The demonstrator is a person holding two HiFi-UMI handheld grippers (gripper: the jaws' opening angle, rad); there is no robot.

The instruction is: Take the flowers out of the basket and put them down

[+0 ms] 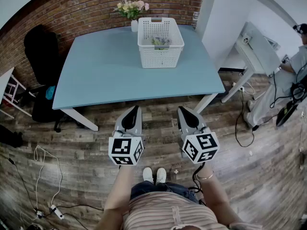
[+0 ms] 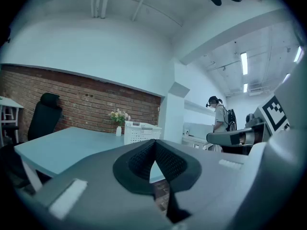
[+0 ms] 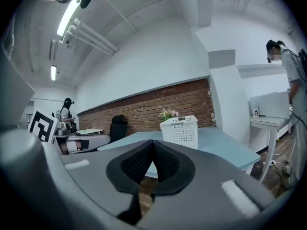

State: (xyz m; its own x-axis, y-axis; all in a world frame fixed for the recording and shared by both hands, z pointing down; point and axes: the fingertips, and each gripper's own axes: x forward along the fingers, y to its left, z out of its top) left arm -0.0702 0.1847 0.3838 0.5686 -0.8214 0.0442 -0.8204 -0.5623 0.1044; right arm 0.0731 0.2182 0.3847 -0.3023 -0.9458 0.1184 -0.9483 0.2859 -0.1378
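Observation:
A white slatted basket stands at the far middle of the light blue table, with a bunch of flowers lying inside it. The basket also shows far ahead in the left gripper view and the right gripper view. Both grippers hover over the wooden floor, short of the table's near edge and well apart from the basket. My left gripper is shut with nothing in it, its jaws meeting at the tip. My right gripper is likewise shut and empty.
A small white vase with pale flowers stands behind the basket by the brick wall. A black office chair sits at the table's left. A white desk and a person are at the right. Cables lie on the floor.

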